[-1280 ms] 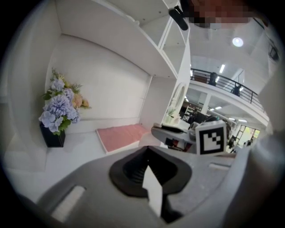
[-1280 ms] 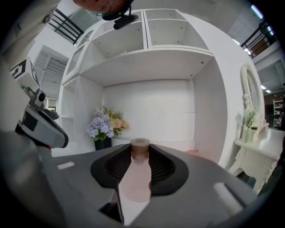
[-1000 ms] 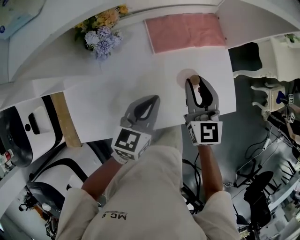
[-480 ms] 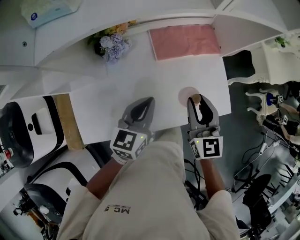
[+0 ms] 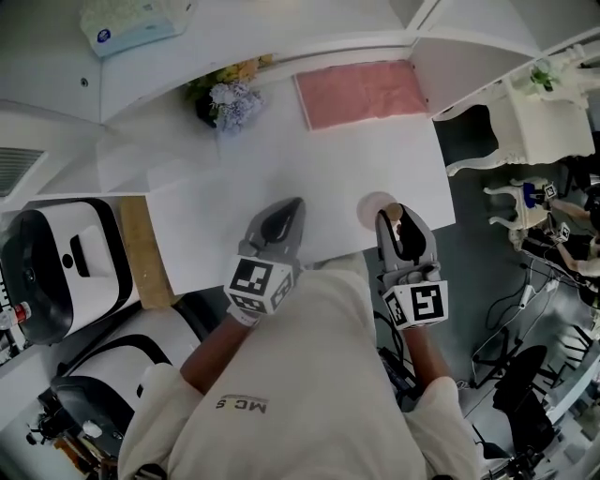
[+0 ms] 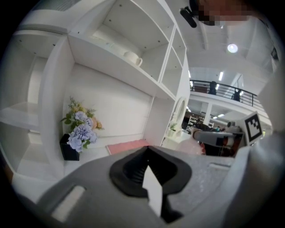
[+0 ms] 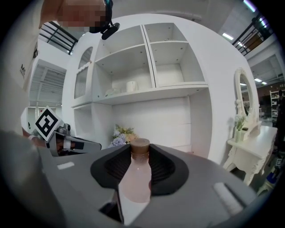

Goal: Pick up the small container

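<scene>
The small container [image 7: 136, 180] is a pale pink bottle with a brown cap. My right gripper [image 7: 139, 167] is shut on it, with the black pads pressing on its neck and shoulder from both sides. In the head view the bottle [image 5: 379, 210] hangs tilted at the tips of the right gripper [image 5: 401, 225], over the near edge of the white table [image 5: 234, 187]. The left gripper [image 5: 282, 219] sits beside it to the left, over the same edge. Its jaws [image 6: 148, 151] meet with nothing between them.
A bunch of flowers in a black pot [image 5: 228, 96] and a pink cloth [image 5: 361, 92] lie at the back of the table. Above them are white shelves with a tissue pack [image 5: 131, 23]. A white dresser [image 5: 548, 122] stands right, a white-and-black machine [image 5: 56, 272] left.
Both grippers have drawn back from the middle of the table to its near edge. The right one has kept hold of the pink bottle throughout.
</scene>
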